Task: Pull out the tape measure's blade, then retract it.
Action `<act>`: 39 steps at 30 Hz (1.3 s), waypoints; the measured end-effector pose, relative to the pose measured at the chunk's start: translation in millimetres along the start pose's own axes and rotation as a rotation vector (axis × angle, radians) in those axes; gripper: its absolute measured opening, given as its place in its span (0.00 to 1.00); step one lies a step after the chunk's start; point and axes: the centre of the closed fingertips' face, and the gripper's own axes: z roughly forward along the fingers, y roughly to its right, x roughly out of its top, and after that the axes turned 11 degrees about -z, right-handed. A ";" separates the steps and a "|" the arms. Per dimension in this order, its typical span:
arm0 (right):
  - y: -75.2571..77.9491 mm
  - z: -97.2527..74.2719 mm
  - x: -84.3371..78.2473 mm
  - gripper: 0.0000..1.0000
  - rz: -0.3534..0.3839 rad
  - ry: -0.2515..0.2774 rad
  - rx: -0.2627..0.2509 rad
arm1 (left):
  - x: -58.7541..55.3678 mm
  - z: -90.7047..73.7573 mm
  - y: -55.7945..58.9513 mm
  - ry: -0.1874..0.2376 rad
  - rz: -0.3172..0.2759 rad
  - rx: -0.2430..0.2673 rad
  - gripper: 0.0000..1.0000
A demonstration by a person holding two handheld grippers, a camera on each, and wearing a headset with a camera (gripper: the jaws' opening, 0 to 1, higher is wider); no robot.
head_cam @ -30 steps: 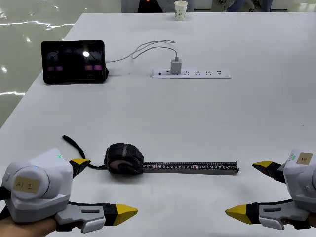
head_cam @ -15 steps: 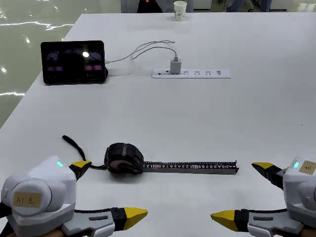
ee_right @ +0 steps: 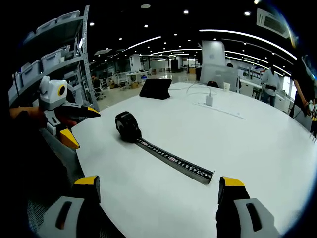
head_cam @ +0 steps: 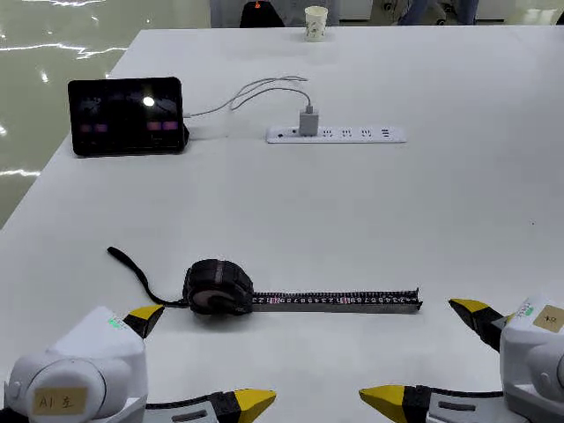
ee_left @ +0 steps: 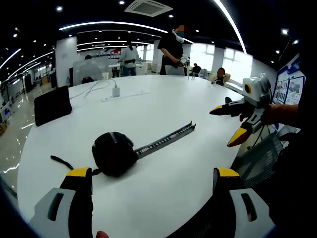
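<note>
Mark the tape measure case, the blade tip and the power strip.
tape measure case (head_cam: 218, 286): head view, middle of black housing.
blade tip (head_cam: 412, 301): head view, its far right end.
power strip (head_cam: 361, 134): head view, bare sockets.

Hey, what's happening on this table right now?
A person holds a gripper in each hand at a white table. The tape measure lies between them, its blade pulled out and flat on the surface. The left gripper and right gripper both hover open on the near side, touching nothing. The blade is not yet retracted.
</note>
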 end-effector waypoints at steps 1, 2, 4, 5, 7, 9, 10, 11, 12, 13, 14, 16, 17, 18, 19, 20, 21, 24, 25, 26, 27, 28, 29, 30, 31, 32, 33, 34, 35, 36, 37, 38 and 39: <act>-0.4 -0.2 -0.4 0.99 0.002 -0.004 -0.007 | 0.3 -0.2 -0.6 0.005 -0.005 0.011 0.99; -0.9 -0.5 -0.3 0.99 0.003 -0.003 -0.009 | 0.5 -0.3 -0.3 0.007 -0.006 0.015 0.99; -2.3 -1.4 1.0 0.99 0.018 0.000 -0.012 | 0.3 -0.6 0.8 0.007 -0.014 0.021 0.99; -2.8 -1.8 2.0 0.99 0.023 0.005 -0.013 | 0.6 -0.6 1.2 0.009 -0.014 0.023 0.99; -3.1 -2.2 3.5 0.99 0.035 0.007 -0.018 | 0.5 -0.5 1.4 0.006 -0.017 0.026 0.99; -3.1 -2.5 4.4 0.99 0.040 0.008 -0.024 | 0.6 -0.5 2.2 0.004 -0.018 0.028 0.99; -3.4 -2.7 4.7 0.99 0.041 0.008 -0.025 | 0.5 -0.5 2.3 0.004 -0.019 0.030 0.99; -4.6 -3.2 5.6 0.99 0.041 0.009 -0.026 | 1.1 -0.8 2.0 0.007 -0.018 0.036 0.99; -5.0 -3.3 6.0 0.99 0.041 0.010 -0.028 | 1.2 -0.7 1.8 0.010 -0.019 0.037 0.99; -5.2 -3.4 5.9 0.99 0.042 0.009 -0.031 | 1.1 -0.8 1.6 0.009 -0.022 0.040 0.99; -5.9 -3.7 5.8 0.99 0.044 0.008 -0.031 | 1.4 -1.5 1.4 0.011 -0.028 0.045 0.99; -6.8 -4.5 6.3 0.99 0.048 0.009 -0.036 | 2.3 -2.9 1.6 0.016 -0.037 0.052 0.99; -7.4 -4.8 6.8 0.99 0.051 0.010 -0.036 | 2.9 -3.5 2.1 0.019 -0.040 0.052 0.99; -7.9 -5.0 7.3 0.99 0.053 0.012 -0.037 | 3.2 -4.0 2.3 0.020 -0.042 0.055 0.99; -8.5 -5.1 7.3 0.99 0.053 0.011 -0.039 | 3.5 -4.7 2.3 0.023 -0.040 0.059 0.99; -8.9 -5.1 7.3 0.99 0.052 0.011 -0.039 | 3.6 -4.8 2.0 0.024 -0.040 0.062 0.99; -9.2 -5.2 7.1 0.99 0.052 0.010 -0.040 | 3.5 -4.9 1.7 0.024 -0.042 0.065 0.99; -9.3 -5.9 7.8 0.99 0.058 0.014 -0.043 | 4.4 -5.1 1.2 0.026 -0.043 0.072 0.99; -9.2 -6.2 8.2 0.99 0.058 0.015 -0.044 | 4.9 -5.2 0.7 0.027 -0.044 0.076 0.99; -9.2 -6.4 8.5 0.99 0.058 0.015 -0.044 | 6.2 -5.2 0.1 0.033 -0.047 0.081 0.99; -9.2 -6.5 8.7 0.99 0.057 0.015 -0.044 | 7.1 -5.0 0.4 0.038 -0.050 0.080 0.99; -9.0 -6.6 9.0 0.99 0.056 0.016 -0.045 | 7.6 -5.0 0.6 0.039 -0.051 0.081 0.99; -8.9 -6.7 9.3 0.99 0.055 0.016 -0.044 | 8.5 -4.8 1.2 0.042 -0.050 0.081 0.99; -8.9 -6.9 9.1 0.99 0.056 0.014 -0.043 | 8.9 -4.8 1.6 0.044 -0.049 0.080 0.99; -8.6 -7.1 9.8 0.99 0.054 0.017 -0.044 | 9.1 -4.5 2.2 0.044 -0.047 0.079 0.99; -8.7 -7.2 10.3 0.99 0.055 0.020 -0.043 | 8.8 -4.3 2.3 0.043 -0.047 0.079 0.99; -8.7 -7.2 10.4 0.99 0.057 0.021 -0.041 | 8.8 -4.2 2.6 0.044 -0.048 0.078 0.99; -8.6 -7.3 10.3 0.99 0.059 0.021 -0.042 | 8.8 -3.8 3.0 0.046 -0.049 0.076 0.99; -8.4 -7.3 10.4 0.99 0.057 0.021 -0.043 | 8.7 -3.8 3.0 0.046 -0.050 0.077 0.99; -8.4 -7.4 10.7 0.99 0.057 0.022 -0.045 | 8.6 -3.7 2.9 0.045 -0.048 0.079 0.99; -8.3 -7.3 10.7 0.99 0.057 0.022 -0.045 | 8.6 -3.7 2.9 0.045 -0.048 0.080 0.99; -8.5 -7.2 10.7 0.99 0.058 0.022 -0.044 | 8.7 -3.6 2.9 0.045 -0.049 0.081 0.99; -8.5 -6.9 10.4 0.99 0.056 0.020 -0.045 | 9.0 -3.5 2.9 0.046 -0.050 0.082 0.99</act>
